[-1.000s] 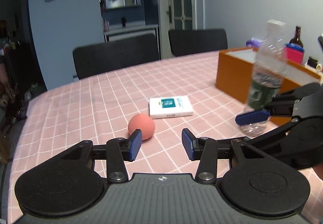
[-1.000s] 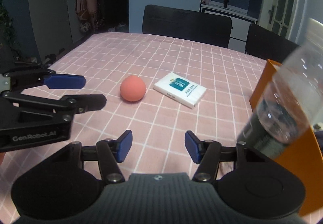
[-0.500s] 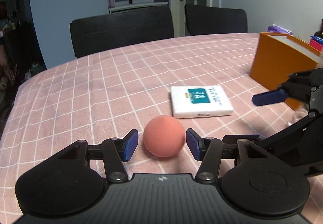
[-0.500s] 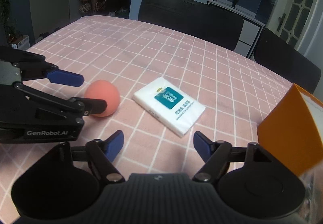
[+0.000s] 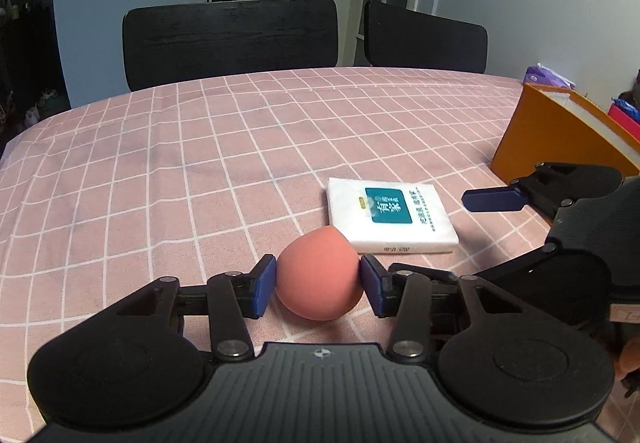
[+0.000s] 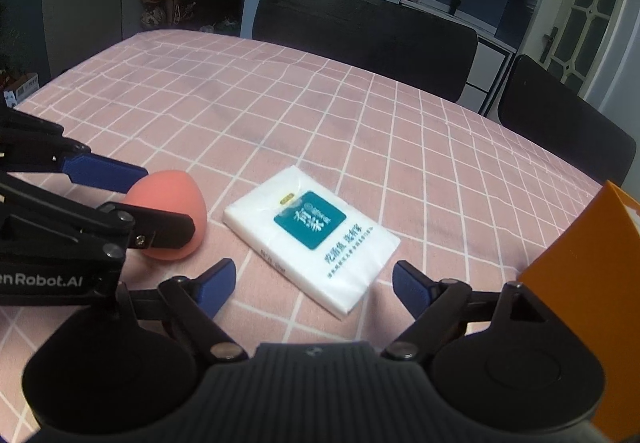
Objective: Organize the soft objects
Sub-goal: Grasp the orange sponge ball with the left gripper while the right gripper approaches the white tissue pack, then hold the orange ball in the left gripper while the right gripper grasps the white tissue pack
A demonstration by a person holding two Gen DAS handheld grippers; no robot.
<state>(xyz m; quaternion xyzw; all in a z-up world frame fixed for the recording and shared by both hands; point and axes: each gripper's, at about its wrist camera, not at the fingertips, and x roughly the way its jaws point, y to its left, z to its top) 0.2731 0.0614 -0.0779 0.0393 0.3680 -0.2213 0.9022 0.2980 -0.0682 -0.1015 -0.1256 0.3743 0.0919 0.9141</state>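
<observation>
A pink teardrop-shaped sponge [image 5: 320, 275] sits on the pink checked tablecloth [image 5: 200, 163]. My left gripper [image 5: 318, 281] has a blue pad touching each side of it, and its jaws are still closing. The right wrist view shows the same sponge [image 6: 176, 195] between the left gripper's fingers [image 6: 104, 167]. A white tissue pack with a teal label [image 6: 312, 239] lies flat just right of the sponge. My right gripper [image 6: 316, 285] hovers over the pack's near corner, its jaws opening wide, with the pads clear of the pack. One of its blue pads [image 5: 492, 201] shows in the left wrist view.
An open orange box [image 5: 532, 147] stands at the table's right side, close to the right gripper, with a purple pack [image 5: 548, 77] and a pink item behind it. Two dark chairs [image 5: 232, 39] line the far edge of the table.
Both grippers moved forward and down over the table. The left jaws came around the sponge and closed onto it. The right jaws spread wider over the tissue pack. The plastic bottle left view.
</observation>
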